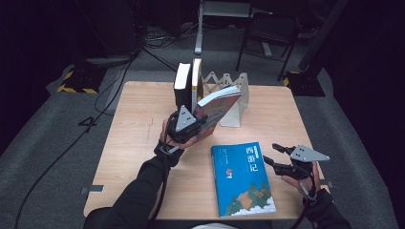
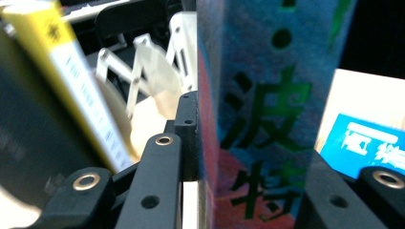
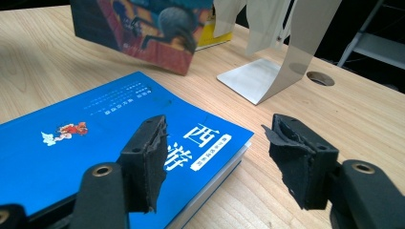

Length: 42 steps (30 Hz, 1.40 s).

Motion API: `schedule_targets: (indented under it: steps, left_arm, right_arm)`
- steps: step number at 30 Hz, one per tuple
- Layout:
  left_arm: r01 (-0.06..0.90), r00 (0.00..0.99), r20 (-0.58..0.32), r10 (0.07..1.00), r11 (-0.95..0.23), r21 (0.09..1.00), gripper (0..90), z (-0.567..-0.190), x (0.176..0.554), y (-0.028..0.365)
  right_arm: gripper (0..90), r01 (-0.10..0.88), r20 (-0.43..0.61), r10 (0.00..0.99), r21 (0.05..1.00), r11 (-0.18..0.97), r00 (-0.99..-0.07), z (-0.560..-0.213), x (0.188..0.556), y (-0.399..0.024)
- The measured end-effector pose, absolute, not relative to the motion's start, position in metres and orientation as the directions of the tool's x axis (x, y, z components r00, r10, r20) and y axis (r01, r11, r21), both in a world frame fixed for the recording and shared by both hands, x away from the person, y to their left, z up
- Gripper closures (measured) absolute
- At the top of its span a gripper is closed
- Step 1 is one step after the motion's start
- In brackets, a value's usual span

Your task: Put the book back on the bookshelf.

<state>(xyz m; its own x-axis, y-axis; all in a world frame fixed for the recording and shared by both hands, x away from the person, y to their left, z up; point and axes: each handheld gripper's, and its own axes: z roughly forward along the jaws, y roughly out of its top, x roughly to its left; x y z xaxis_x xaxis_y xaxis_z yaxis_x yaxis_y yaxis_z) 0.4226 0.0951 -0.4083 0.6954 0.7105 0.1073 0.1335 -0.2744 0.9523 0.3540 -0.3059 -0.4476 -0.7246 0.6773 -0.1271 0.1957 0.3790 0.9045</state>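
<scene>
Left gripper (image 1: 191,125) clamps the tilted book (image 1: 217,107); right gripper (image 1: 277,155) empty, open. Book may topple the standing books (image 1: 187,82).

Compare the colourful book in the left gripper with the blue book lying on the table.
The colourful book is lifted off the table and tilted, clamped in the left gripper; the blue book lies flat, cover up, untouched. The colourful book has a red and blue illustrated cover; the blue book is mostly plain blue. Both are paperbacks with Chinese titles.
</scene>
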Motion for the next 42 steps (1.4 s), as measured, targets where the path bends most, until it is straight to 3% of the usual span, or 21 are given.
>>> schedule_targets:
  steps: [18, 31, 42]
  left_arm:
    - [0.214, 0.678, -0.016, 0.735, -0.177, 0.961, 71.9, -0.433, 0.418, 0.135]
    - [0.335, 0.700, 0.026, 0.714, -0.360, 0.870, 69.9, -0.479, 0.412, 0.143]
    - [0.413, 0.560, -0.064, 0.826, -0.211, 0.886, 74.1, -0.483, 0.415, 0.110]
  right_arm:
    - [38.0, 0.203, -0.127, 0.658, 0.894, 0.401, -0.742, -0.452, 0.354, -0.300]
    - [37.9, 0.209, -0.124, 0.653, 0.888, 0.409, -0.747, -0.453, 0.354, -0.299]
    - [38.0, 0.205, -0.132, 0.648, 0.885, 0.418, -0.750, -0.453, 0.354, -0.298]
